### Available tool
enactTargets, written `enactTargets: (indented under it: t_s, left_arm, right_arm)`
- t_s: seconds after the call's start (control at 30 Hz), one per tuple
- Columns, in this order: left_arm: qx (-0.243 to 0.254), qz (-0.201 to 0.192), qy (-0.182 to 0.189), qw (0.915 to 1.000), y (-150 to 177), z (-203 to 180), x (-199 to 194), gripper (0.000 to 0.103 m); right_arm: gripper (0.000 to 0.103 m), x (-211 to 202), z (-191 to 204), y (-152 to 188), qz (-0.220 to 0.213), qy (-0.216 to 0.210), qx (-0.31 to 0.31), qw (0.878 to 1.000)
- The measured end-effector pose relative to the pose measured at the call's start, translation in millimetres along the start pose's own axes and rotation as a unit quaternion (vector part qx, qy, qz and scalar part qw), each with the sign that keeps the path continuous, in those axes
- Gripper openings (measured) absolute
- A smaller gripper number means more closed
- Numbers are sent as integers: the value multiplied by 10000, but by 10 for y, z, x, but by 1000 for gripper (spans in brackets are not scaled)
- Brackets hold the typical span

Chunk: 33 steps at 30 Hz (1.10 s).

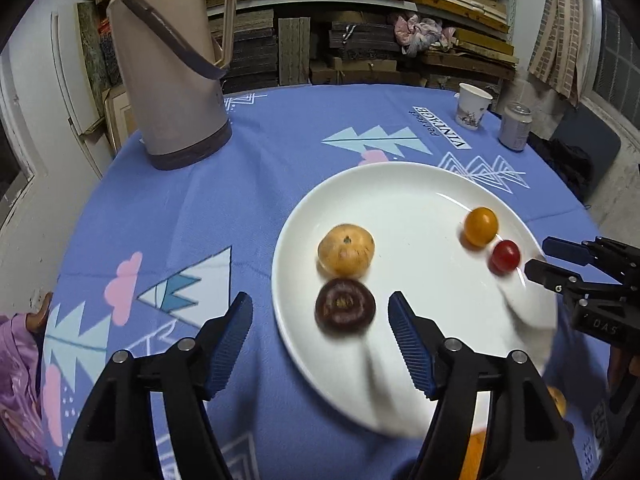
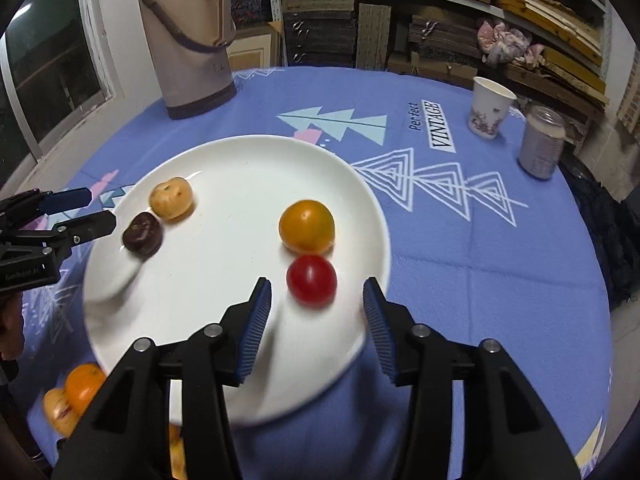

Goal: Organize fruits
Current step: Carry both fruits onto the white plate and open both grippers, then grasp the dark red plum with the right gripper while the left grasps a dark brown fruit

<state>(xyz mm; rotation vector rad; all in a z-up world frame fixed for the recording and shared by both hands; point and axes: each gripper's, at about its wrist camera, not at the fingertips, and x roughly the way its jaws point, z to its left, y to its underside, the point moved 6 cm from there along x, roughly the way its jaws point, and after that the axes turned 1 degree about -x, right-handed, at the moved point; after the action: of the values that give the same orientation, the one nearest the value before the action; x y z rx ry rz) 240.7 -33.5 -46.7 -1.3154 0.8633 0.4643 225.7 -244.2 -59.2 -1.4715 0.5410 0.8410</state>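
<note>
Tools [image 1: 320, 336] open; plate [image 1: 400, 192] holds four fruits.

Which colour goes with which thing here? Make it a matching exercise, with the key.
Things:
1. flask
2. plate
3. tablecloth
4. can

Colours:
A. white
B. blue with tree prints
C. beige with a dark base
D. silver-grey

Pairs: 1-C, 2-A, 3-B, 4-D

A tan thermos jug [image 1: 168, 76], a paper cup [image 1: 472, 106] and a drink can [image 1: 515, 126] stand on the blue patterned tablecloth [image 1: 256, 184]
</note>
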Motion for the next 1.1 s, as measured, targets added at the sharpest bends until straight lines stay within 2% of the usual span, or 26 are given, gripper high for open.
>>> enactTargets:
  t_s: [0.03,0.23,0.3,0.37,0.47,0.63,0.73,0.9,1.1]
  left_arm:
    - [4,5,9,10000,24,-2,-32,71]
    - [17,15,147,9999,286,-47,-302,71]
    - [-43,57,226,9997,388,-61,-370,73]
    - [-59,90,237,9997,506,-85,-424,75]
    - [-53,131,271,9995,638,-127,-493,76]
    - [-233,175,395,9988,851,-139,-647,83]
    - [-228,193,432,9986,942,-178,-715,83]
    - [-171,257,477,9984,1054,-274,-754,83]
    - [-132,335,535,9979,1168,-348,-761,83]
  right_arm:
    - [48,-69,4,44,-23,-31,12,10000]
    - [69,-461,49,313,-211,4,56,9998]
    - [83,-551,66,390,-259,31,101,9996]
    - [90,-657,90,491,-335,54,149,9993]
    - [93,-752,148,655,-307,-26,216,9993]
    - [93,-837,255,926,-182,-85,184,9996]
    - [93,-879,284,1036,-145,-102,186,9997]
    - [93,-935,287,1134,-120,-179,275,9994]
    - [93,-963,387,1266,-16,-280,23,9996]
